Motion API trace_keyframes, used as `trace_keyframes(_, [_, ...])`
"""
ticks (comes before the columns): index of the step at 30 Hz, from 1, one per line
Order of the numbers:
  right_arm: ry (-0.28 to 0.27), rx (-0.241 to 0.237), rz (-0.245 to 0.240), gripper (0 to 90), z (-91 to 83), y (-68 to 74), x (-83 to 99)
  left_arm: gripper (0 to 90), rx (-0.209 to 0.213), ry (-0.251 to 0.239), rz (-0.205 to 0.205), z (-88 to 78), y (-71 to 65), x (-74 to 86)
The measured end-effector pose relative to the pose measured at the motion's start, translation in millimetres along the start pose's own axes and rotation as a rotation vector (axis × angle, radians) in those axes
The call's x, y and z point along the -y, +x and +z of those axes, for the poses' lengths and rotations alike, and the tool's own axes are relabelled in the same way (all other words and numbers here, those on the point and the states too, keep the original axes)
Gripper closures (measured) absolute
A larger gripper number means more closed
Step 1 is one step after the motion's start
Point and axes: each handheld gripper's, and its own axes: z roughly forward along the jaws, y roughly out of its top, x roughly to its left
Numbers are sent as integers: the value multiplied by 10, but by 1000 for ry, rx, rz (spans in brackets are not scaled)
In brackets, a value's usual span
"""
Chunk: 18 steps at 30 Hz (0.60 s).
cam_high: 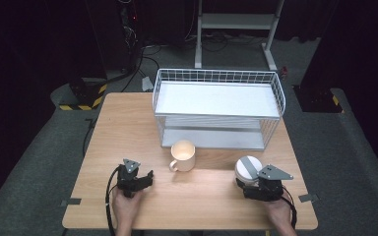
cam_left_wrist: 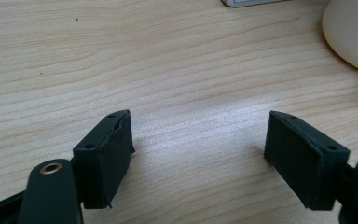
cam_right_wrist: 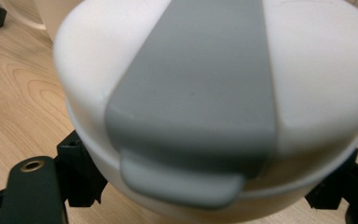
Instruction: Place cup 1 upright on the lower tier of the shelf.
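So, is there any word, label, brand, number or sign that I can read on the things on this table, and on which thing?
None: no readable text on the white round container with the grey lid band, the cream ceramic mug, the white wire shelf rack or the light wooden table.

Looking down and forward from above over the whole wooden table (cam_high: 128, 128), riding low and close between each gripper's jaws, left one skimming bare wood, right one jammed against the white lidded container (cam_right_wrist: 205, 93).
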Motion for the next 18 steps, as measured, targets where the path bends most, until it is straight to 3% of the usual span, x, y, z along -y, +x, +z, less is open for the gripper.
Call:
trace_keyframes(11, [-13, -5, 34, 183, -31, -74, -51, 236, -1, 1, 0, 0, -3, 0])
trace_keyframes(18, [-20, -2, 30, 183, -19, -126, -158, 235, -1, 1, 1, 0, -2, 0])
